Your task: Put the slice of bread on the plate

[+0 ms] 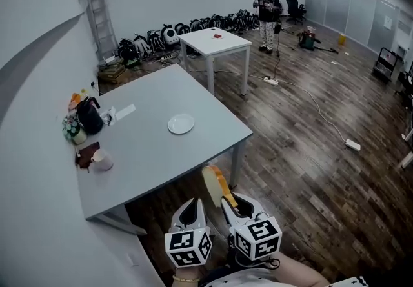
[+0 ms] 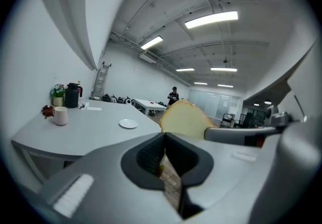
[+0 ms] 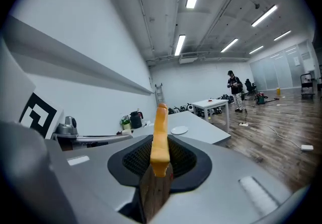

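Observation:
The slice of bread [image 1: 215, 184] stands on edge, yellow crust upward, with my right gripper [image 1: 227, 204] shut on its lower part. It hangs over the wood floor, just off the near edge of the grey table [image 1: 161, 157]. The white plate [image 1: 181, 124] lies empty on the table, well beyond the bread. In the right gripper view the bread [image 3: 160, 135] is seen edge-on between the pads of the right gripper [image 3: 160, 156], with the plate [image 3: 179, 130] beyond it. My left gripper [image 1: 192, 209] is beside the right, shut and holding nothing. The left gripper view shows the left gripper [image 2: 164, 140], the bread [image 2: 183, 120] and the plate [image 2: 128, 124].
A black jug [image 1: 89, 115], a small plant [image 1: 70, 126] and a white mug [image 1: 101, 160] stand along the table's left side by the wall. A second white table [image 1: 215, 40], a ladder [image 1: 100, 20] and a standing person [image 1: 266, 15] are farther back. Cables trail across the floor [image 1: 310, 95].

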